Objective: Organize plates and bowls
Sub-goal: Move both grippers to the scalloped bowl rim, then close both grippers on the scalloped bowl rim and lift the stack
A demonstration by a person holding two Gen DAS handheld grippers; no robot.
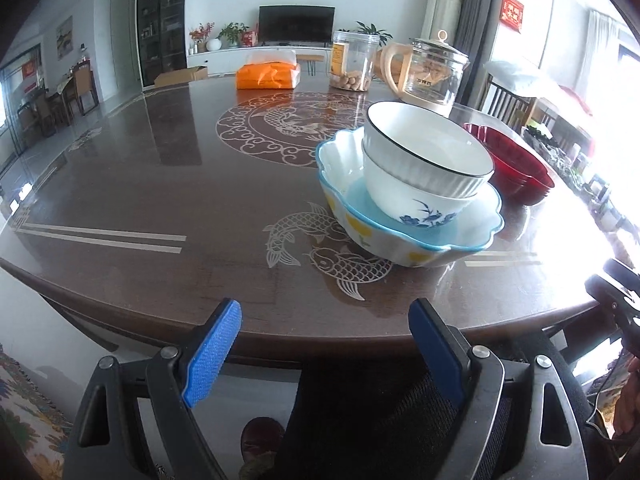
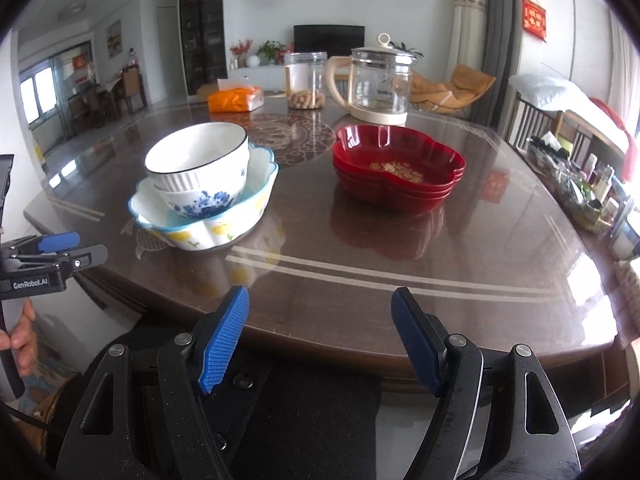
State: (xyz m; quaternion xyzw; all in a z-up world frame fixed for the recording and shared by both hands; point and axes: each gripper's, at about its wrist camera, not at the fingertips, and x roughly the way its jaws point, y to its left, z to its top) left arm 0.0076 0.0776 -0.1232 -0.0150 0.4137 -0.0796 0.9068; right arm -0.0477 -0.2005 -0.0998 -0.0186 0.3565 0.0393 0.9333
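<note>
Two claws fill the near edge of what we see, each with black arms and blue ribbed pads. Our left claw [image 1: 324, 344] hangs before the rim of the round dark-brown glossy bench [image 1: 160, 208], pads well apart with nothing between them. Our right claw [image 2: 320, 336] stands the same way, pads spread wide and empty, just short of the bench edge. From the right wrist view we also see the left claw from the side, with a hand [image 2: 22, 332] on its handle.

Nearest on the bench sits the stack of bowls: a white ribbed bowl with a thin black rim [image 1: 428, 152] nests tilted in a white bowl with blue flower print [image 1: 416, 208], and both rest inside a wide scalloped bowl, blue inside with yellow lemon print outside [image 1: 400, 240]. Beside this stack, apart from it, sits a stack of dark red lobed lacquer plates [image 2: 396, 168], nested one in another.

Farther back stand a clear glass kettle with a cream handle and base [image 2: 376, 80], a clear plastic jar holding pale tan pieces [image 2: 306, 80] and an orange tissue pack [image 2: 236, 98].
</note>
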